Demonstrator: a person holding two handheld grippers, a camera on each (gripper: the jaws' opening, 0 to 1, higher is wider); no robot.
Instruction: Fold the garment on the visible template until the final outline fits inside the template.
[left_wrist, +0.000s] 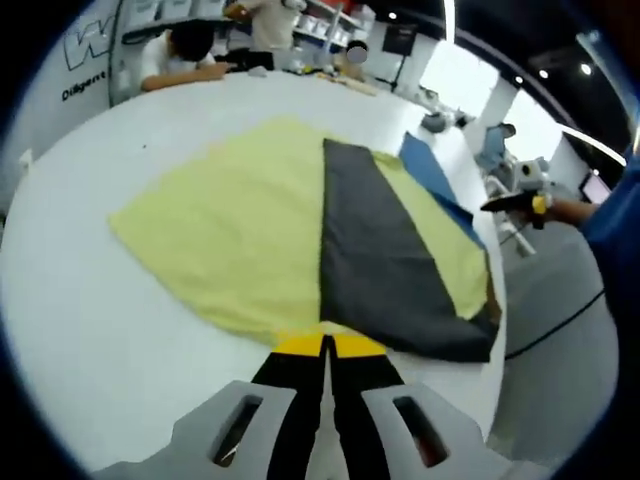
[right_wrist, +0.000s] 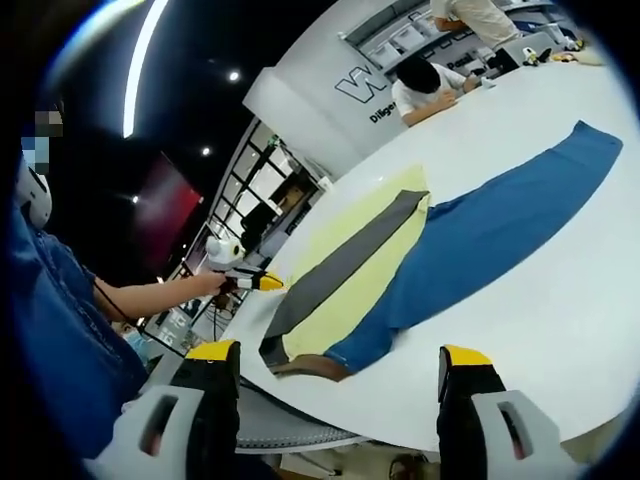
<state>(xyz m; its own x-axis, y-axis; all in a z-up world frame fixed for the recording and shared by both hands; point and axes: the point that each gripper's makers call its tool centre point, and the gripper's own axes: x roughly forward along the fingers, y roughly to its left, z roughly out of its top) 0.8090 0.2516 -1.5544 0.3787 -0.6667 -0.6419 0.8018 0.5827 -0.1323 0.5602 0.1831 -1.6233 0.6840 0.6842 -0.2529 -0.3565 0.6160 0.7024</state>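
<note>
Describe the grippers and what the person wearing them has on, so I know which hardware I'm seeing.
Both grippers have light grey bodies with slotted openings and black fingers tipped in yellow: left gripper, right gripper. A thin dark cable trails along the person's blue sleeve in the right gripper view.

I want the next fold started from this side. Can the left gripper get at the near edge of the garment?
Probably yes: the left gripper sits shut right at the yellow garment's near edge, nothing between.
</note>
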